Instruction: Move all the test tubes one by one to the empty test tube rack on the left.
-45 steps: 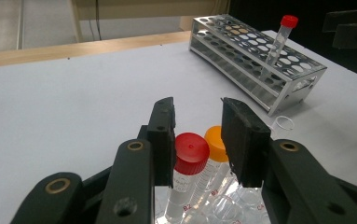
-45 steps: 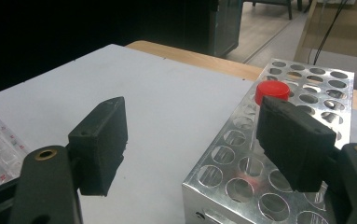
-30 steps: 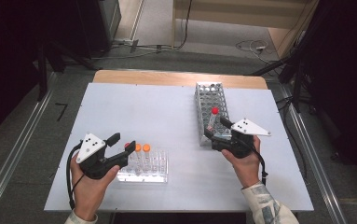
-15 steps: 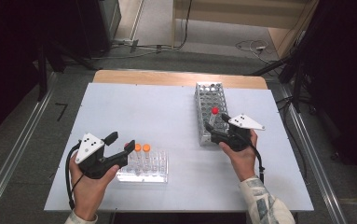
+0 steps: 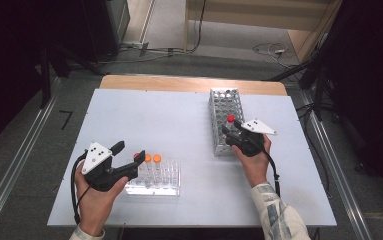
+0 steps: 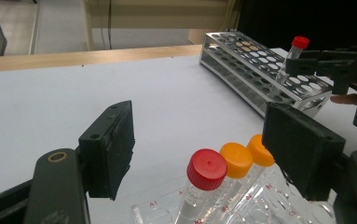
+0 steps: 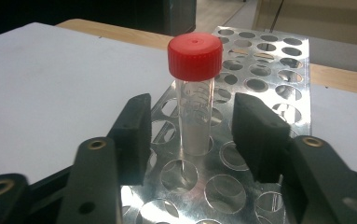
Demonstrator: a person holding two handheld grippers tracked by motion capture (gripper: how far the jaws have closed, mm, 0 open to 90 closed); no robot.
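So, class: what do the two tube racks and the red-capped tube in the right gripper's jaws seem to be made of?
Perforated rack: likely polished metal, it mirrors light. Clear rack: probably acrylic, see-through with glossy edges. Red-capped tube: transparent plastic or glass, cap matte plastic.

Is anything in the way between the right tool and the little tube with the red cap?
Nothing visible. The red-capped tube stands upright in the metal rack, between the right tool's two jaws. They have just been closing, but there are gaps on both sides.

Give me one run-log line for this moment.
right gripper: jaws just closing around red-capped tube in metal rack, not touching | left gripper: open at clear rack
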